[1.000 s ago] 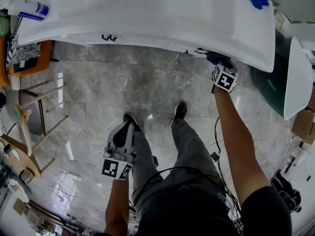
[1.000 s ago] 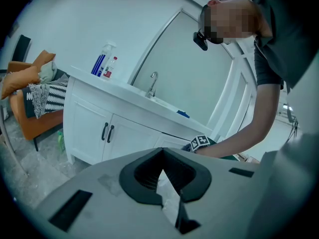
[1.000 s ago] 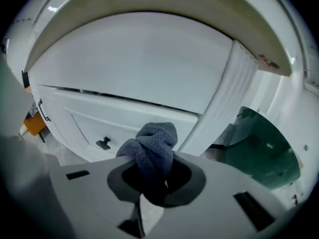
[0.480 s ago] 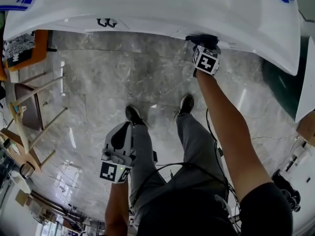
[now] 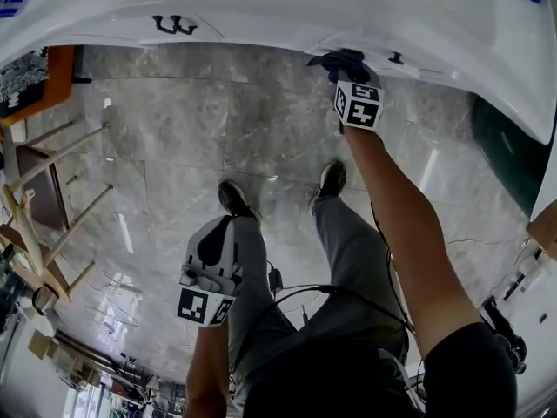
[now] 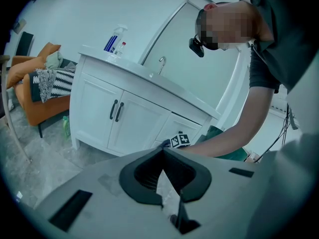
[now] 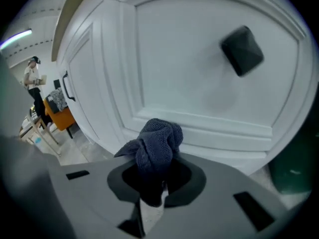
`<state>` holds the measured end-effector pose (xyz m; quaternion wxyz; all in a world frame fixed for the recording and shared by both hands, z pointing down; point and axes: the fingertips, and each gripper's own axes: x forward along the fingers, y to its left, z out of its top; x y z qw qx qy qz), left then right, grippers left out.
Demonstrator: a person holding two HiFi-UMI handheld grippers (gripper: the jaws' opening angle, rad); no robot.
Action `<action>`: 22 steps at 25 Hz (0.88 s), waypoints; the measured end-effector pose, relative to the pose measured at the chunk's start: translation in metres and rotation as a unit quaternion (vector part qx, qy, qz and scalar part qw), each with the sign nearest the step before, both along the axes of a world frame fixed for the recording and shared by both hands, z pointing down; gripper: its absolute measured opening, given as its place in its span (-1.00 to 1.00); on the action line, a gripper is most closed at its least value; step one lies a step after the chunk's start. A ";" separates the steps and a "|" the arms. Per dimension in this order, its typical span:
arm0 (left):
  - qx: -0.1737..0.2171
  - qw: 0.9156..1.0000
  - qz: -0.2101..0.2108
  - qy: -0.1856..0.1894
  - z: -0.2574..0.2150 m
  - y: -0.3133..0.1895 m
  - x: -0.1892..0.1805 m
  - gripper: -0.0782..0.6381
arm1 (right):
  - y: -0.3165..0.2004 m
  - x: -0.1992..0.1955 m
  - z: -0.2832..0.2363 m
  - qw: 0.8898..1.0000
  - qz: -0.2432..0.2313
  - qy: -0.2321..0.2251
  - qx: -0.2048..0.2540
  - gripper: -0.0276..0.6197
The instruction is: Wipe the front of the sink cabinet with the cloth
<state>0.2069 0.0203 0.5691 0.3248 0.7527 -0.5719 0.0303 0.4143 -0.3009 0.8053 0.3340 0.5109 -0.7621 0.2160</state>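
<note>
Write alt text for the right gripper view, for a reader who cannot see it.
The right gripper is shut on a bunched dark blue cloth, held close to a white panelled cabinet front with a dark square knob. At far left are a dark door handle, an orange seat and a distant standing person.

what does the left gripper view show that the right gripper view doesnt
Only the left gripper view: the faucet, the spray bottle on the counter, and the left tongs shut on nothing. Only the right gripper view: the drawer's square knob, and the dark cloth plainly clamped in the right tongs at the drawer panel. Both: the white sink cabinet and the orange sofa.
</note>
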 end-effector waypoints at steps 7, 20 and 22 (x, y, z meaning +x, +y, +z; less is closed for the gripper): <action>0.008 1.000 0.001 0.003 0.021 -0.002 0.003 -0.77 | -0.012 0.149 0.045 0.986 0.114 0.113 -0.039 -0.77; -0.002 1.000 -0.007 0.004 0.091 0.010 -0.002 -0.77 | -0.011 0.025 0.145 0.990 0.129 0.030 -0.049 -0.77; -0.003 1.000 -0.003 0.004 0.092 0.011 0.000 -0.77 | -0.010 -0.001 0.144 0.990 0.122 0.001 -0.069 -0.77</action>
